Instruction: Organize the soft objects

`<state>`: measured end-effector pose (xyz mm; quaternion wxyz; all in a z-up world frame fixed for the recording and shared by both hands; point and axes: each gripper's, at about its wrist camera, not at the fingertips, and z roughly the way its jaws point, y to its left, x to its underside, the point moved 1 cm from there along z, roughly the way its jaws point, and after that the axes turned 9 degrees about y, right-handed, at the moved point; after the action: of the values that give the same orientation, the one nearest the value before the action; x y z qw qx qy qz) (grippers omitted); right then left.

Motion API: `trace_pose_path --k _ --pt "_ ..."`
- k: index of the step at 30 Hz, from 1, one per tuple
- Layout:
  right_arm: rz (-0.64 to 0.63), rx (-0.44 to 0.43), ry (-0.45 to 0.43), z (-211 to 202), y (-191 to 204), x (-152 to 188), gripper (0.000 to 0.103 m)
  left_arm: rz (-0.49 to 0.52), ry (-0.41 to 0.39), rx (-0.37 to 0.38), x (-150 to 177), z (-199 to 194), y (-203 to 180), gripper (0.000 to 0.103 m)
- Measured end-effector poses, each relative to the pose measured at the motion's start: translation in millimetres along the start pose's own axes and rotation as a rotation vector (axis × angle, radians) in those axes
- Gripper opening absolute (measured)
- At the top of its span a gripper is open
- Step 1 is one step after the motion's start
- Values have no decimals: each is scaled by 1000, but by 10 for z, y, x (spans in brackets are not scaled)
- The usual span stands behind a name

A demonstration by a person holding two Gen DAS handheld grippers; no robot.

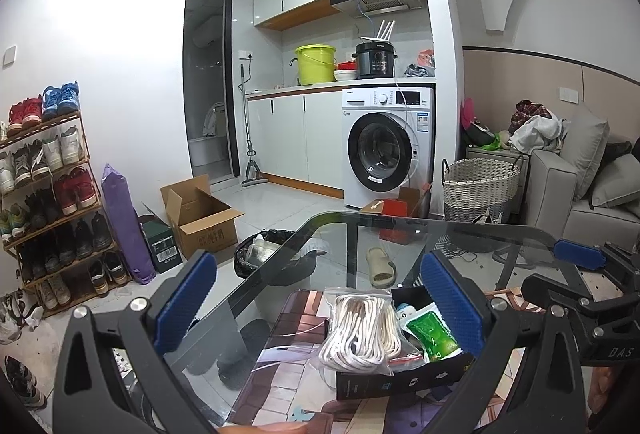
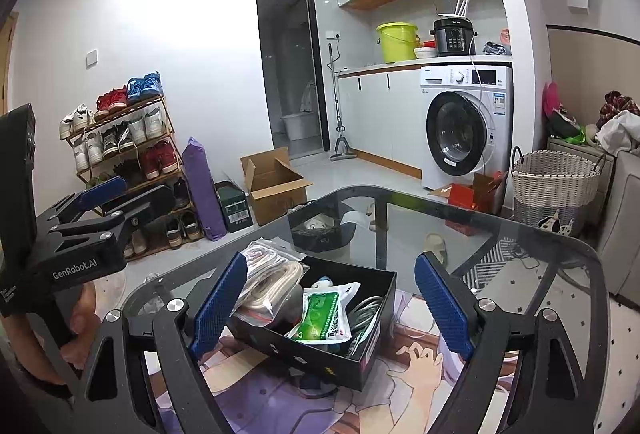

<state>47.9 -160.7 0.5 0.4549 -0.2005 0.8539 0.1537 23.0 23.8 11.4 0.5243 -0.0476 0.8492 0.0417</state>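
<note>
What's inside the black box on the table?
In the black box: a bagged rope leaning over its rim, a green-and-white packet, a coiled cable. Things beneath them are covered and unclear.

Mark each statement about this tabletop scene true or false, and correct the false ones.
1. The black box sits on a glass table. True.
2. The bag of white cord lies flat on the floor. False: it leans on the box's edge, partly inside.
3. A green packet lies in the box. True.
4. The right gripper is clamped on the box. False: its jaws stand wide open, holding nothing.
5. The left gripper is open. True.
</note>
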Motion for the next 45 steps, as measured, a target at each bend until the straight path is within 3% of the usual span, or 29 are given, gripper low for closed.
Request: trace_pose_path --k 45 --pt "1 -2 -2 25 5 9 87 -10 -5 -5 -17 -5 -6 103"
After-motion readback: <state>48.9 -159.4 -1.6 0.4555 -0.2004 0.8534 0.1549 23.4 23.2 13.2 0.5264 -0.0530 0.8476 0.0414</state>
